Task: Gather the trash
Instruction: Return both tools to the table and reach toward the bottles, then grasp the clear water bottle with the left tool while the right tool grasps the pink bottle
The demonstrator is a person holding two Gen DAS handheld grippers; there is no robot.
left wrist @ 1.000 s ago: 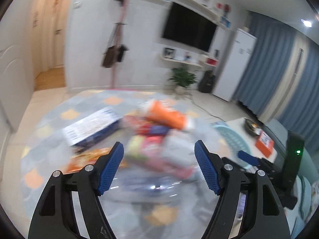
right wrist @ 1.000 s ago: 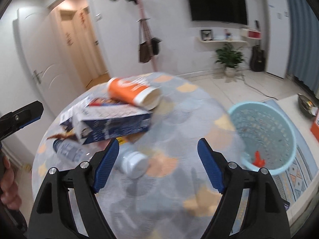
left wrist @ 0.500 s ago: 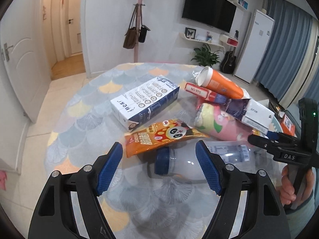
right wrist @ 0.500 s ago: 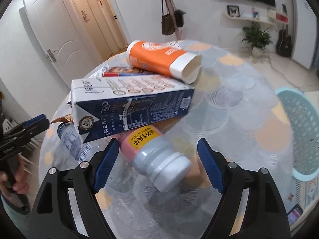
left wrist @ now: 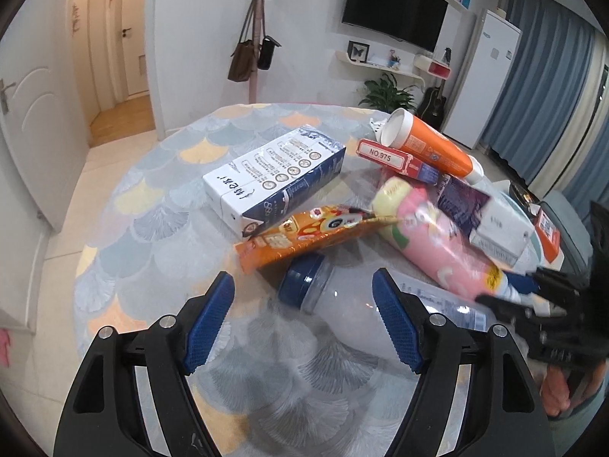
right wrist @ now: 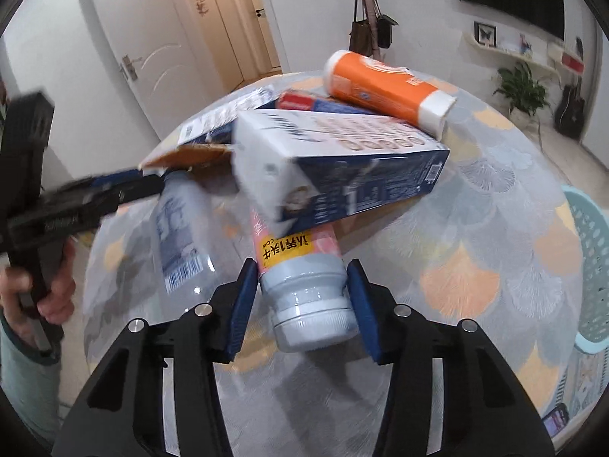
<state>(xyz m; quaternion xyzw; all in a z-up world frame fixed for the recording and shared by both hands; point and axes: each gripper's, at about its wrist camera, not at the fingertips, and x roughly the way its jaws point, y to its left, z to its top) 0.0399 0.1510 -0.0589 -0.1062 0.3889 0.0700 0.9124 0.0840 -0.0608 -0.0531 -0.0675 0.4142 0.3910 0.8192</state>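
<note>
Closing on the pink bottle (right wrist: 300, 266), the right gripper (right wrist: 302, 304) had its blue pads at either side of the grey cap end; the pads appeared to touch it, and we logged a grip in progress. We noted the bottle lay on its side on the round table (right wrist: 475, 251), its far end tucked under the blue-and-white carton (right wrist: 342, 167). An orange tube (right wrist: 388, 87) lay atop the pile behind.

We recorded the left gripper (left wrist: 304, 327) with jaws wide and nothing pressed between them, hovering over a clear bottle with a blue cap (left wrist: 323, 297) lying on the table. Just beyond it lay an orange snack packet (left wrist: 304, 236). A light-blue basket (right wrist: 593, 266) stood past the table's right edge in the right wrist view.
</note>
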